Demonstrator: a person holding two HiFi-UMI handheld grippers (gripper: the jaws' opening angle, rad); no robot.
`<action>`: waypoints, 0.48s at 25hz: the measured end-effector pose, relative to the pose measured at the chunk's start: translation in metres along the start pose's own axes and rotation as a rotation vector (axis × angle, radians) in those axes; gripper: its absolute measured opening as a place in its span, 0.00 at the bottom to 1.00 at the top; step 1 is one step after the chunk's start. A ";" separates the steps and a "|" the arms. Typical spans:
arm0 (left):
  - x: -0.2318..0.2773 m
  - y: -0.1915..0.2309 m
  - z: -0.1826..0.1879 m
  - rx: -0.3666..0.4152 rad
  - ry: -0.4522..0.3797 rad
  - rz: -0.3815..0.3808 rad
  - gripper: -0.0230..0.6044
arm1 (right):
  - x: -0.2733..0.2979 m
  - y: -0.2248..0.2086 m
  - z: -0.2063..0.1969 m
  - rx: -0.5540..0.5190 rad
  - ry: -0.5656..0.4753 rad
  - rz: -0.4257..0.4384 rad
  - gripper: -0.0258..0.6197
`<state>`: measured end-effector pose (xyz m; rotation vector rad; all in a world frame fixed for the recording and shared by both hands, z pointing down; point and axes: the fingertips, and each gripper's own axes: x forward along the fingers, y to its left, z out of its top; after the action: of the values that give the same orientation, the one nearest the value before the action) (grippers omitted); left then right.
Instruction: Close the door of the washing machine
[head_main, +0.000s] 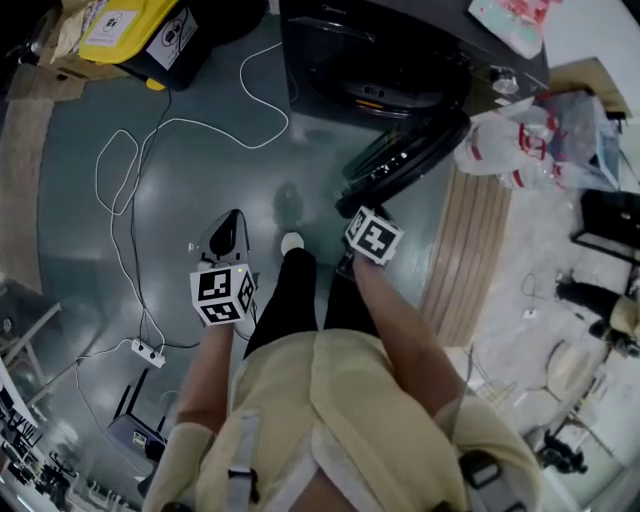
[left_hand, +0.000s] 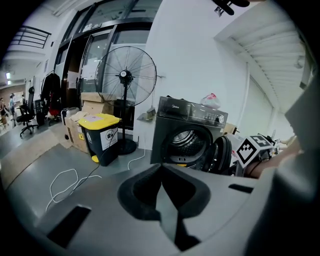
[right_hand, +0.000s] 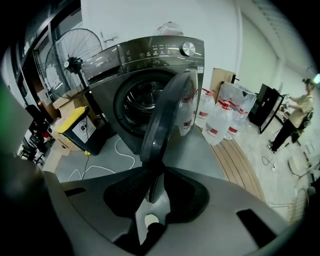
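Grey floor (head_main: 90, 170), with the washing machine (head_main: 400, 50) at one o'clock and its door (head_main: 405, 155) swung wide open.
From the left in the head view: a yellow-lidded bin (head_main: 130, 30) at eleven o'clock and a white cable (head_main: 130, 200) looping near nine. The left gripper (head_main: 232, 215) is over bare floor, jaws pressed together on nothing (their tips meet in the left gripper view). Just right of centre, the right gripper (head_main: 350, 208) pinches the door's rim between its jaws. Water bottles (head_main: 520, 140) stand at two o'clock.

Every view toward the washing machine (head_main: 400, 50)
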<state>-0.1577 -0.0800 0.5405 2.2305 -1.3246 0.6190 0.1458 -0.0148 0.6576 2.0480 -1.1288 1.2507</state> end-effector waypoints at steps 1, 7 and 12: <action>0.000 0.008 0.001 -0.005 -0.001 0.003 0.05 | 0.001 0.007 0.003 0.010 -0.001 -0.002 0.17; 0.004 0.041 0.010 -0.043 -0.008 0.008 0.05 | 0.011 0.043 0.022 0.079 -0.012 -0.004 0.18; 0.009 0.051 0.020 -0.082 -0.025 0.007 0.05 | 0.018 0.065 0.034 0.123 0.004 -0.006 0.18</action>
<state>-0.1967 -0.1198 0.5385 2.1758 -1.3462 0.5310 0.1124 -0.0822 0.6571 2.1354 -1.0672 1.3515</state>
